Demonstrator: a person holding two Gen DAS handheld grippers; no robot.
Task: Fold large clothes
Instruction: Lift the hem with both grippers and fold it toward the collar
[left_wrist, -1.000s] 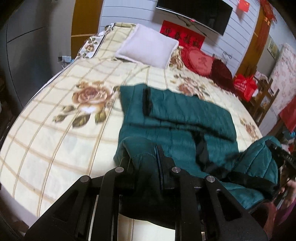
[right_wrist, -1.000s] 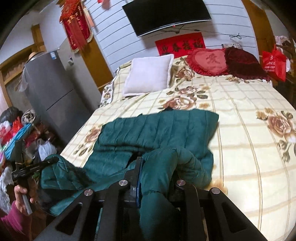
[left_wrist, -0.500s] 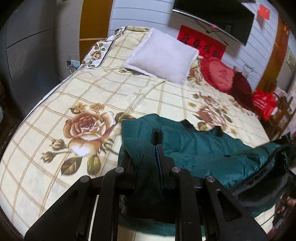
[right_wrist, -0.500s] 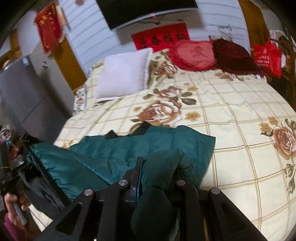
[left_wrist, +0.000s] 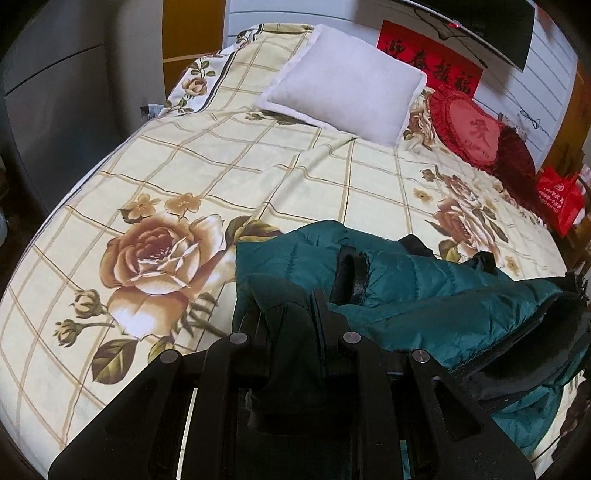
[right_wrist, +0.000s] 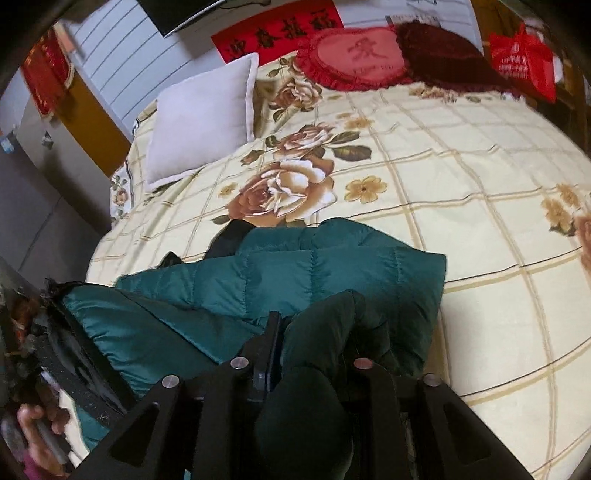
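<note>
Nearest, a fold of the dark green quilted down jacket (left_wrist: 424, 291) is pinched in the closed left tool (left_wrist: 291, 317). The right tool (right_wrist: 314, 343) is opening, fabric between its jaws. The jacket lies half-folded on the floral checked bed (left_wrist: 207, 173): light, puffy, slippery, best gripped along seamed edges.

Green jacket (left_wrist: 424, 295) in left tongs (left_wrist: 291, 314)
</note>
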